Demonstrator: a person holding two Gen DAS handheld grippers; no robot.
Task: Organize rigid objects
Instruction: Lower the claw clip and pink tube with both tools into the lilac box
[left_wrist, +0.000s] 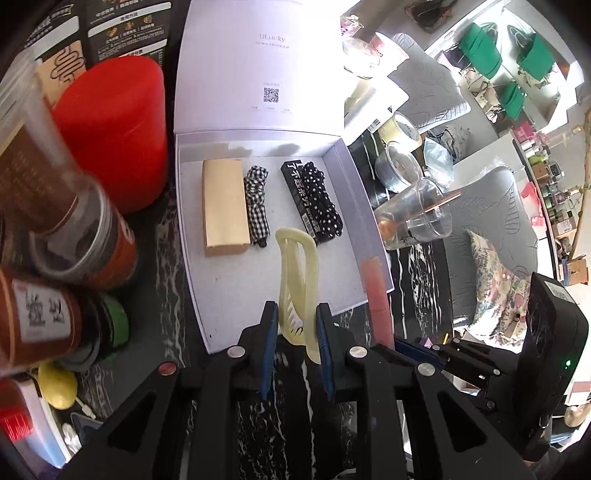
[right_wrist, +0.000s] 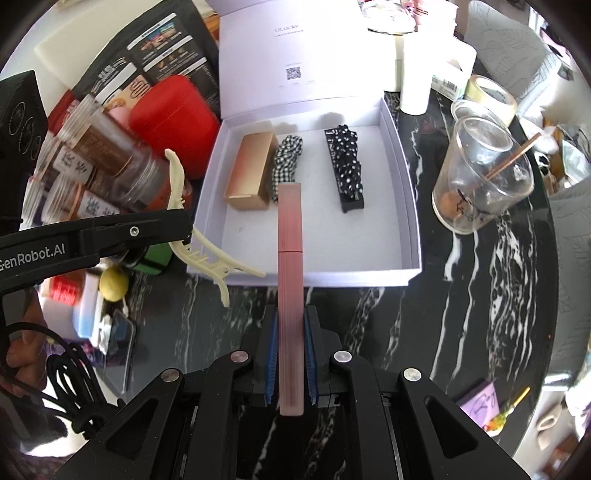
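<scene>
Left gripper pinching clip; right gripper pinching tube. Both hovering at box front; risking collision, tube rolling.

— What am I working on here?
— My surface is black marble with white veins, glossy under strong daylight.
— And beyond it?
— To the far right I see a grey quilted sofa with a floral cushion on it. Farther off stand green chairs on a pale floor, washed out by bright light, and shelves of small items at the right edge.
</scene>
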